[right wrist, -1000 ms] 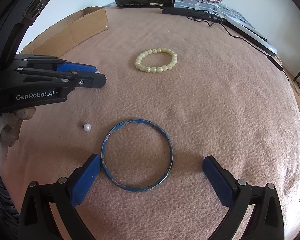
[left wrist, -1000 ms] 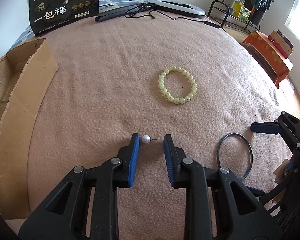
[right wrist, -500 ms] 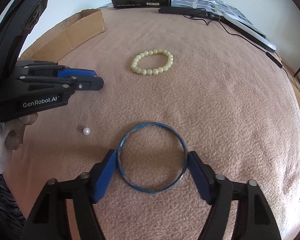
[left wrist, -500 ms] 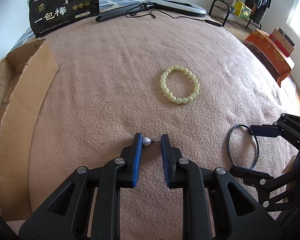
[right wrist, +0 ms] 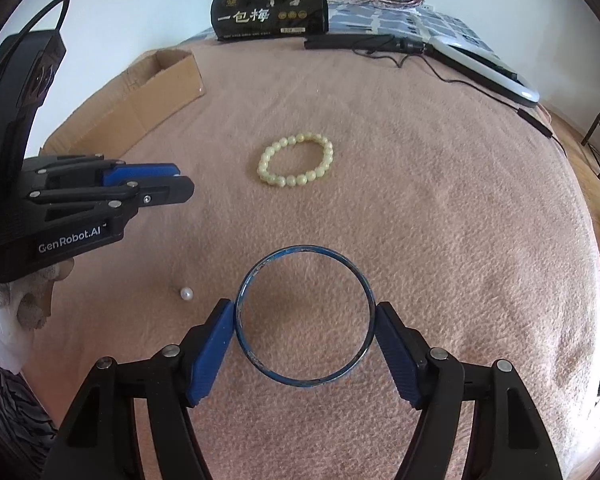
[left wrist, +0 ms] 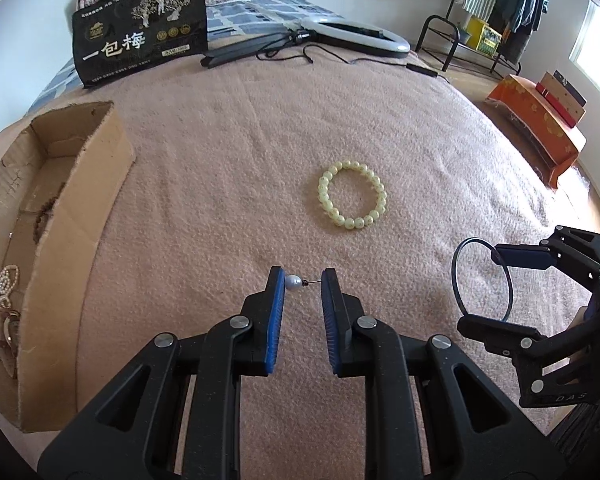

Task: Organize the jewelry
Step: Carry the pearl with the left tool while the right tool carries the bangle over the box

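From the left wrist, the left gripper (left wrist: 302, 282) pinched a pearl earring (left wrist: 293, 282) just above the pink blanket (left wrist: 220, 200). From the right wrist, the right gripper (right wrist: 304, 316) clamped a blue bangle (right wrist: 305, 249); a loose pearl (right wrist: 186, 293) lay nearby.

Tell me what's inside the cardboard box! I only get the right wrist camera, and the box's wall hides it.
Observer: Jewelry lies in the cardboard box: a pale beaded strand and some dark beads.
Operator: What is the other claw grabbing?
Observer: The left claw pinches a pearl stud. The pearl sits against one pad and its pin reaches the other.
Operator: What's beside the bed on that side?
Observer: A low orange-covered stand sits on the floor.
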A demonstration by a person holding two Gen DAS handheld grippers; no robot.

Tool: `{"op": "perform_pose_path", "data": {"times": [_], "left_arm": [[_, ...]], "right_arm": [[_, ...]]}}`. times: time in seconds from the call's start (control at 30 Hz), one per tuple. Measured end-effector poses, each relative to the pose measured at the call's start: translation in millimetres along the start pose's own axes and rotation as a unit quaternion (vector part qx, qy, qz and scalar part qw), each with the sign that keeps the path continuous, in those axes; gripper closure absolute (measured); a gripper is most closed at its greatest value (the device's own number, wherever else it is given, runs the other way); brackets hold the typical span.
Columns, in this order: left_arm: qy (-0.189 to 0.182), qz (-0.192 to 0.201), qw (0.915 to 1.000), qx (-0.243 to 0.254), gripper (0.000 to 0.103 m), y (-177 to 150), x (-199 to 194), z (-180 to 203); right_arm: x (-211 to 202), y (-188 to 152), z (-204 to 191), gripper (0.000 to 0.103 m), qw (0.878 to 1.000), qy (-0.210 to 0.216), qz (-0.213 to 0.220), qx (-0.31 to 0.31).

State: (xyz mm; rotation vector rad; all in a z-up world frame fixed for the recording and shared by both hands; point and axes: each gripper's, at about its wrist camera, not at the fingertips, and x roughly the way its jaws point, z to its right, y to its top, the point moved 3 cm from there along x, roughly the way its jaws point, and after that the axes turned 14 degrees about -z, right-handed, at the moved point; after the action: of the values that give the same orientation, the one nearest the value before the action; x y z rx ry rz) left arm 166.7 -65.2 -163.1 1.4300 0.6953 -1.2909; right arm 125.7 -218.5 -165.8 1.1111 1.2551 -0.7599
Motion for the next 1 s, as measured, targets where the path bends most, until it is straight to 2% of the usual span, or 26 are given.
{"op": "perform_pose_path", "data": {"times": [0.43, 1.0], "left_arm": [[-0.01, 0.056, 0.9978, -0.034, 0.085, -2, -54, -23], [0.007, 0.115, 0.9903, -0.077, 0.085, -16, -109, -75]], "right_arm": [[-47, 14, -20, 0.03, 0.998, 0.009, 0.055, -0.001], [-82, 52, -63, 0.03, 0.994, 0.015, 0.103, -0.023]]}}
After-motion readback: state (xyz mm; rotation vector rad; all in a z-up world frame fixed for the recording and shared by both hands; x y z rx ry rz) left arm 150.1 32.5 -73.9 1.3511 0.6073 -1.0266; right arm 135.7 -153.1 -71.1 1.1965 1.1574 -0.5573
